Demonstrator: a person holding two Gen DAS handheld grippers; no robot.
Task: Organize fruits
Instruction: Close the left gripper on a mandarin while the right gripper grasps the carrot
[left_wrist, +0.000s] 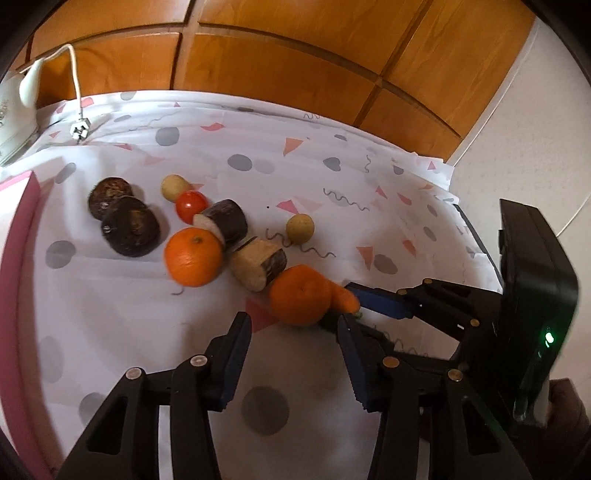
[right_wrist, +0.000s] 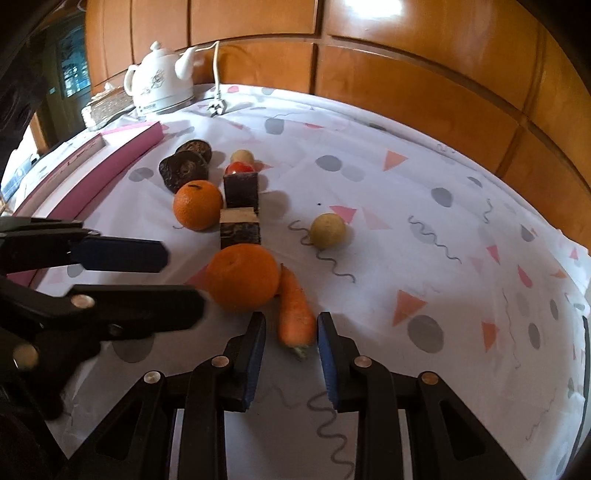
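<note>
Produce lies in a loose cluster on a patterned white cloth (left_wrist: 332, 192). The near orange (left_wrist: 300, 295) (right_wrist: 242, 278) sits beside a carrot (right_wrist: 295, 314) (left_wrist: 343, 297). A second orange (left_wrist: 192, 256) (right_wrist: 197, 205), two cut eggplant pieces (left_wrist: 227, 221) (left_wrist: 258, 267), a tomato (left_wrist: 191, 206), two dark round fruits (left_wrist: 131, 225) and two pale round fruits (left_wrist: 300, 228) (right_wrist: 328, 230) lie beyond. My left gripper (left_wrist: 295, 332) is open just short of the near orange. My right gripper (right_wrist: 291, 326) is open with its fingers either side of the carrot's stem end.
A pink tray (right_wrist: 122, 155) (left_wrist: 22, 221) lies along the left side of the cloth. A white kettle (right_wrist: 162, 79) with a loose plug (right_wrist: 217, 108) stands at the back left. A wooden panelled wall (left_wrist: 295, 55) runs behind the table.
</note>
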